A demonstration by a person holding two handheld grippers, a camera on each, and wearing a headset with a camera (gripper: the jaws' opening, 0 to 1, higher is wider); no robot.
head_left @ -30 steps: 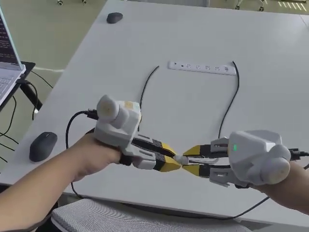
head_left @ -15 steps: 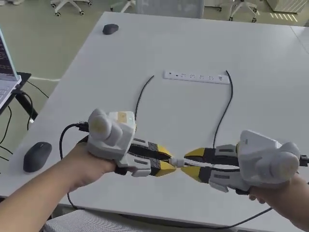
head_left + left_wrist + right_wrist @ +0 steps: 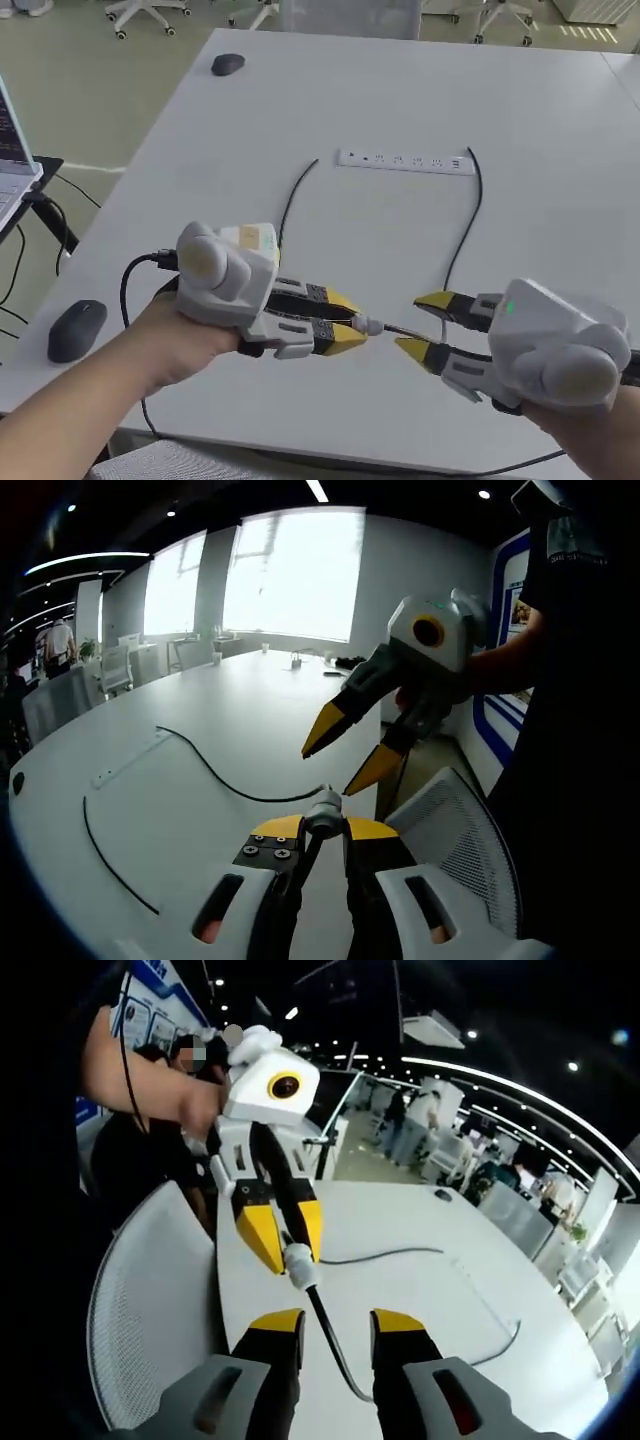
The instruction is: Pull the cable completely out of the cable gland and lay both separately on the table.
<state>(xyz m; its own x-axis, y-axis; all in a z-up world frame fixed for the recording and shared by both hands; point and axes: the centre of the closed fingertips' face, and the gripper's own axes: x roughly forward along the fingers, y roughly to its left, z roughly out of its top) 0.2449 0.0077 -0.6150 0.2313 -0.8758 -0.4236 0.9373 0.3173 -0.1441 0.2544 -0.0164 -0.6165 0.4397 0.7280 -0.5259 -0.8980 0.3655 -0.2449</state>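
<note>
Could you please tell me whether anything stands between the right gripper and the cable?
Nothing visible does: the cable runs from the cable gland, clamped in the left gripper, straight between the right gripper's open jaws.

Cable gland (image 3: pixel 373 326): small, pale grey, lying level, clamped at the jaw tips of the left gripper (image 3: pixel 358 331) and held above the near edge of the table (image 3: pixel 560 150). Cable (image 3: pixel 396 330): thin, black, still threaded in the gland. It leaves the gland's right end and passes between the spread jaws of the right gripper (image 3: pixel 411 322), with no visible contact.
</note>
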